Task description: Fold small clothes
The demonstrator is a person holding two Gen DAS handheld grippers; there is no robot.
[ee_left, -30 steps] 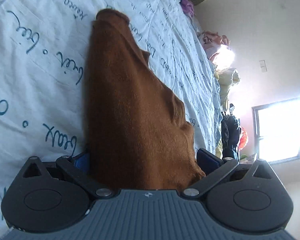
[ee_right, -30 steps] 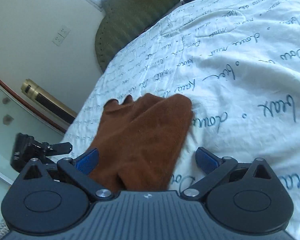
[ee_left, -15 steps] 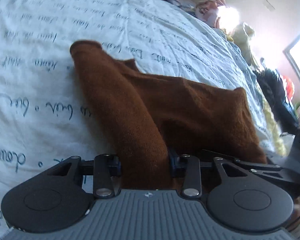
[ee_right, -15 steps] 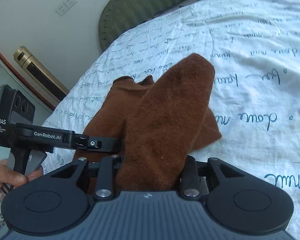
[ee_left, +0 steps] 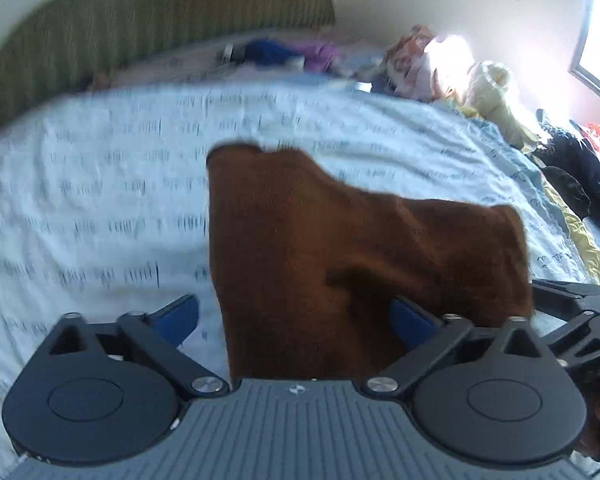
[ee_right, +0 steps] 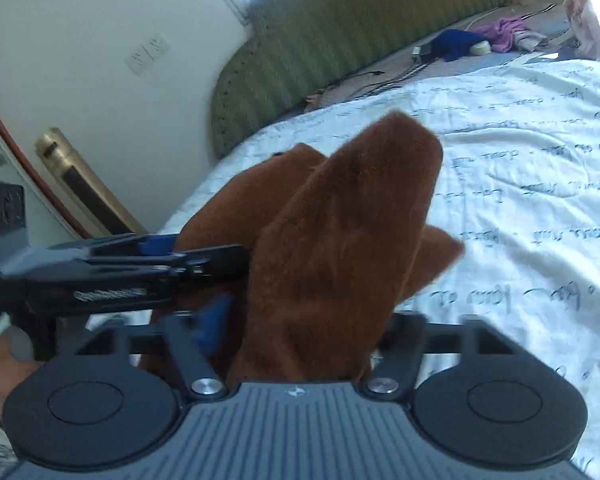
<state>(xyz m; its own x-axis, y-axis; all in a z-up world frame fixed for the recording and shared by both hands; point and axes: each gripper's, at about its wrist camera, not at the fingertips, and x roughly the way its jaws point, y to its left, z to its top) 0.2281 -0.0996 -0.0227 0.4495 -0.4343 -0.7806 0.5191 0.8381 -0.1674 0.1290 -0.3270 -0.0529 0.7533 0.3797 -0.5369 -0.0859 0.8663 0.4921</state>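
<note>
A small brown fleece garment lies folded over itself on the white bedsheet with blue writing. My left gripper is open, its blue pads spread either side of the cloth's near edge. In the right wrist view the brown garment rises in a fold between the fingers of my right gripper, whose jaws stand close against the cloth. The left gripper shows side-on at the left, next to the cloth.
A green ribbed headboard stands at the far end of the bed. Loose clothes lie by it, and a pile of clothes and a plush toy lie along the right edge. A wall and a brass fitting are at the left.
My left gripper has opened and let go of the brown garment. The right gripper has stayed shut on it. Both views have swung toward the headboard.
</note>
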